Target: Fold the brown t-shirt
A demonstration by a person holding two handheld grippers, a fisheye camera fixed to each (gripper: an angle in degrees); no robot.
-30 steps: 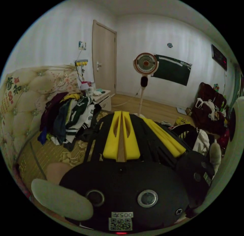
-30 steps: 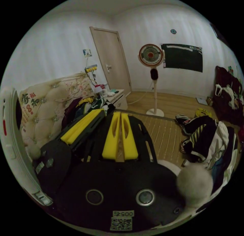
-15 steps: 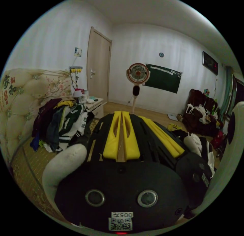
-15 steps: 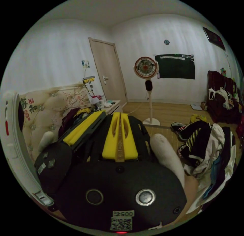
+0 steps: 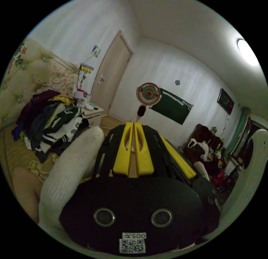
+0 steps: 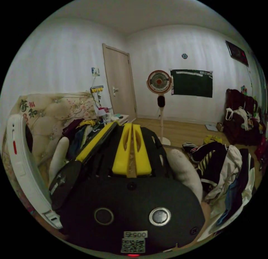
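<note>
My left gripper (image 5: 133, 124) is held up in the air, its yellow jaws shut together with nothing between them. Close on its right lies my right gripper (image 5: 164, 139), also shut and empty. In the right gripper view, my right gripper (image 6: 131, 125) points toward the room with the left gripper (image 6: 112, 125) alongside it. A heap of clothes (image 5: 53, 122) lies against the headboard, with a dark maroon-brown garment (image 5: 36, 102) on top. I cannot tell whether that is the brown t-shirt. A person's foot in a white sock (image 5: 72, 164) rests beside the left gripper.
A second heap of dark and white clothes (image 6: 226, 169) lies on the mat at the right. A standing fan (image 6: 159, 83), a door (image 6: 120, 83) and a nightstand (image 5: 93, 114) are beyond. Another white-socked foot (image 6: 184, 169) lies by the right gripper. A padded headboard (image 6: 47, 114) stands on the left.
Both cameras have tilted upward, the left one more, bringing in the ceiling. A socked foot has come up beside each gripper. Both grippers stay shut and empty.
</note>
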